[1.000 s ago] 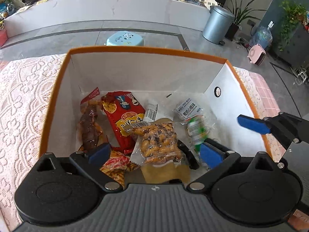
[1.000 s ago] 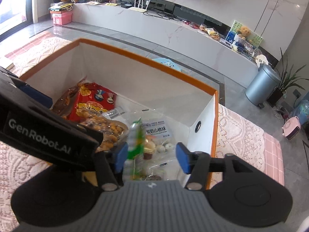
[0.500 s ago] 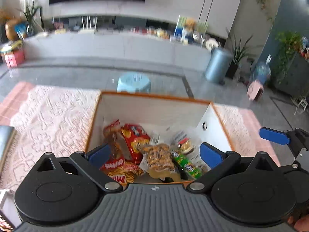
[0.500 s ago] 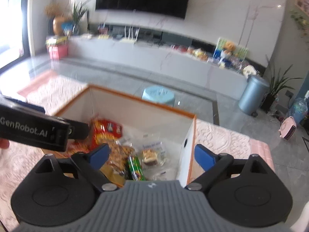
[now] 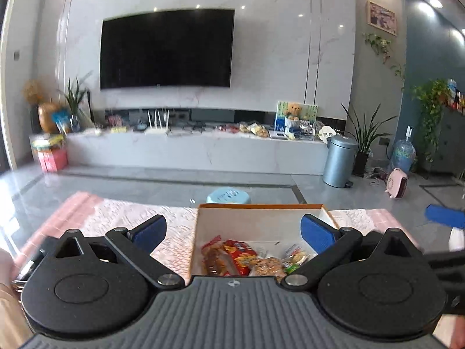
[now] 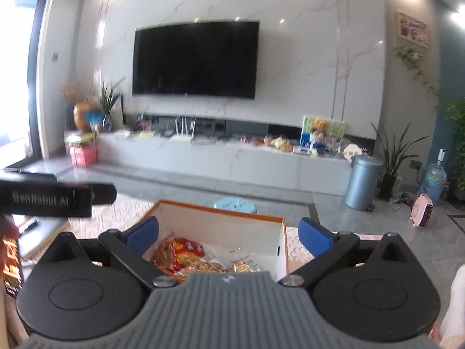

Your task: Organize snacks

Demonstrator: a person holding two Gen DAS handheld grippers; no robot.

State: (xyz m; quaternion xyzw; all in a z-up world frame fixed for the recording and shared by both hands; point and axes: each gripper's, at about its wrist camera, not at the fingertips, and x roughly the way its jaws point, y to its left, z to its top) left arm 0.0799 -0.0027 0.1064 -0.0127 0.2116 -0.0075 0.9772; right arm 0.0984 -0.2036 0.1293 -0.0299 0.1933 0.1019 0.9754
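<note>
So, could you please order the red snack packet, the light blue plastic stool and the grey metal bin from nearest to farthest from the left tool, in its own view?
1. Red snack packet, in the box just ahead.
2. Light blue plastic stool, on the floor beyond the box.
3. Grey metal bin, far right by the TV bench.

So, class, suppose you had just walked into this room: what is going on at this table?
A person holds a two-finger gripper in each hand over a table with a lace cloth. Both the left gripper and the right gripper are open and empty, raised above an orange-rimmed box. Several snack packets lie in the box, among them a red bag and a packet of nuts. Nothing is gripped at this moment.
</note>
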